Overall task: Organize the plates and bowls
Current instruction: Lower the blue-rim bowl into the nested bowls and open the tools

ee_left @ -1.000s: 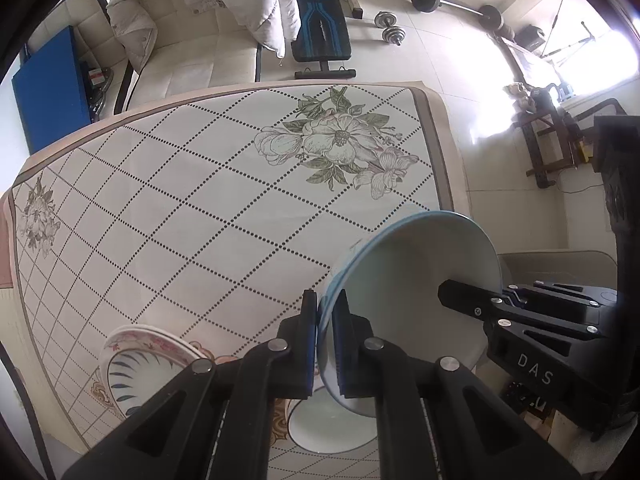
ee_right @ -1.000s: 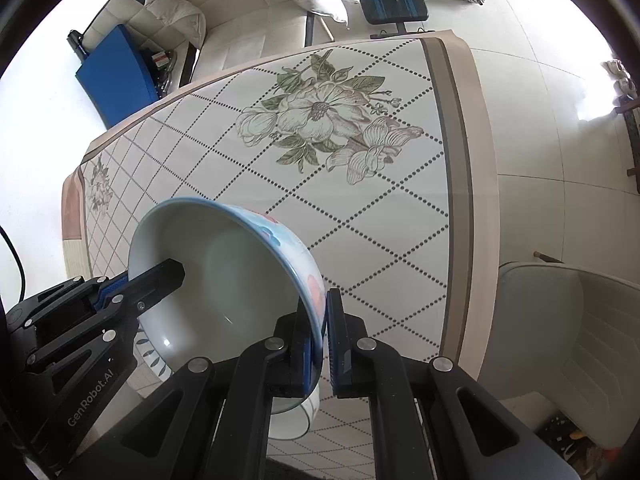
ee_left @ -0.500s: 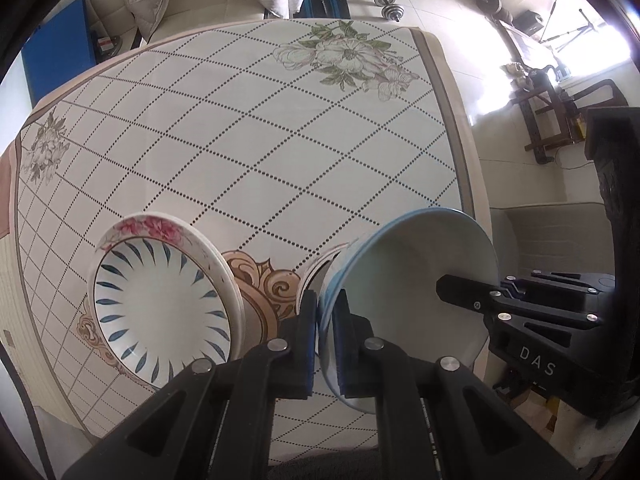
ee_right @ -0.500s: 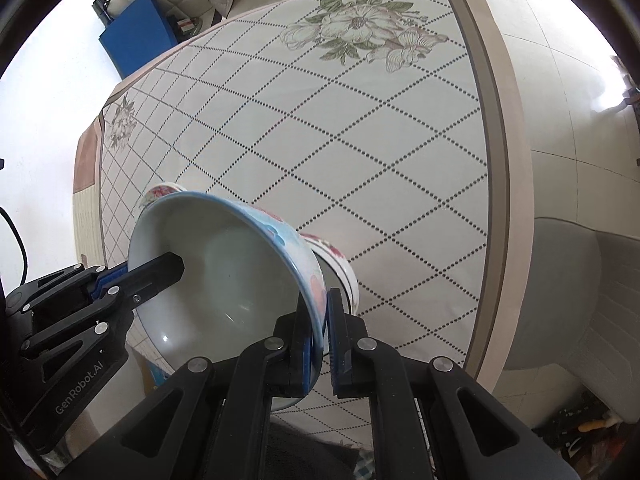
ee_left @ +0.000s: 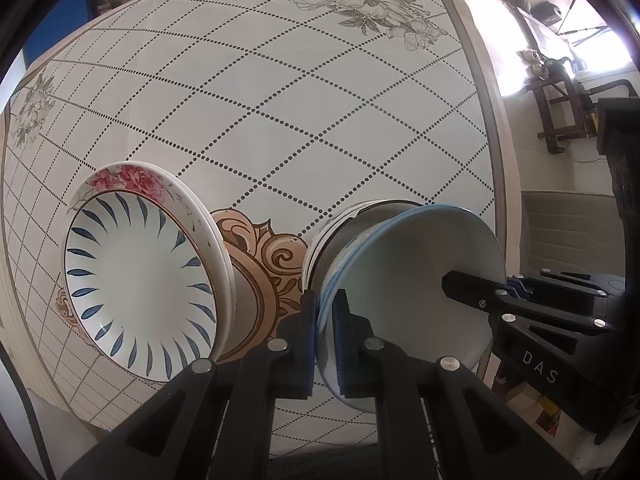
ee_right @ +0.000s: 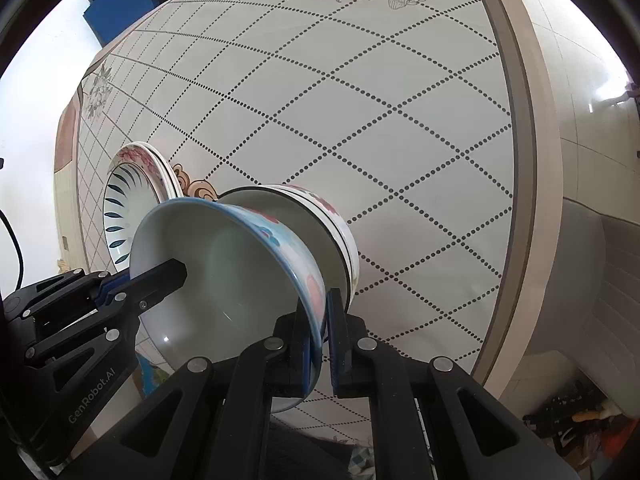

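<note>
Both grippers hold one white bowl with a blue rim and floral outside [ee_left: 404,276], also in the right wrist view [ee_right: 224,272]. My left gripper [ee_left: 326,300] is shut on its left rim. My right gripper [ee_right: 322,300] is shut on its right rim. The bowl hangs just above a stack of bowls [ee_left: 352,216] on the table, also in the right wrist view [ee_right: 316,208]; whether they touch I cannot tell. A stack of plates [ee_left: 136,268], topped by a blue-leaf plate, lies to the left, and also shows in the right wrist view [ee_right: 132,188].
The table [ee_left: 280,100] has a diamond-pattern cloth with flower prints. Its right edge [ee_right: 520,160] runs close to the bowl stack. A grey chair [ee_right: 592,272] stands beside that edge. Gym gear lies on the floor beyond.
Both grippers have lowered the held bowl toward the table. The bowl stack and plate stack have come fully into view beneath and left of it.
</note>
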`<state>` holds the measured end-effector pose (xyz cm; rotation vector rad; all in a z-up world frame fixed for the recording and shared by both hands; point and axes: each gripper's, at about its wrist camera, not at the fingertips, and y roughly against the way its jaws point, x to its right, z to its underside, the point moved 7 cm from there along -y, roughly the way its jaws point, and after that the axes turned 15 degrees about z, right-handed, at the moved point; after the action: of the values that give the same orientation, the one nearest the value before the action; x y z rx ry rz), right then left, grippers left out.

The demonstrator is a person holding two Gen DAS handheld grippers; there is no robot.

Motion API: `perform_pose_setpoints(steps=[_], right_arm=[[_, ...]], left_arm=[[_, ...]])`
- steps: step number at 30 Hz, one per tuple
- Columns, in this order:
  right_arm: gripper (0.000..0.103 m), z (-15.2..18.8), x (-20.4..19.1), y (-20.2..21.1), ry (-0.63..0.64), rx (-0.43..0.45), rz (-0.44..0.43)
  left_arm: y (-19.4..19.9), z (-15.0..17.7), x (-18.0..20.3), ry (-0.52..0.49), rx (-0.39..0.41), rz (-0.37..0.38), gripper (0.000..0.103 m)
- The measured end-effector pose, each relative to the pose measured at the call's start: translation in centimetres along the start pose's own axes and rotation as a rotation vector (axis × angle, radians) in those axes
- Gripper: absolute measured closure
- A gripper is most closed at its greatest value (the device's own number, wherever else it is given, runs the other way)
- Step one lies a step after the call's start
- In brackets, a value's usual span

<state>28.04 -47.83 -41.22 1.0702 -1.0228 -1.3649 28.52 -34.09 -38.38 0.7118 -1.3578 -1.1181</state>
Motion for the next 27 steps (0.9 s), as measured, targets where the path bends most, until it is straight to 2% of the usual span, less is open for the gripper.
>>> perform_pose_setpoints(steps=[15,27], right_arm=[[0.095,-0.8,-0.7,-1.5,0.021,-0.025,0.029],[0.092,-0.7,-0.7,-1.2,0.001,-0.085,0.019]], left_arm=[[-1.3,-0.3,-0.9,0.030,-0.032,-0.010,0.097],[-1.1,-0.2,-1.6,0.051,-0.041,0.002,0.096]])
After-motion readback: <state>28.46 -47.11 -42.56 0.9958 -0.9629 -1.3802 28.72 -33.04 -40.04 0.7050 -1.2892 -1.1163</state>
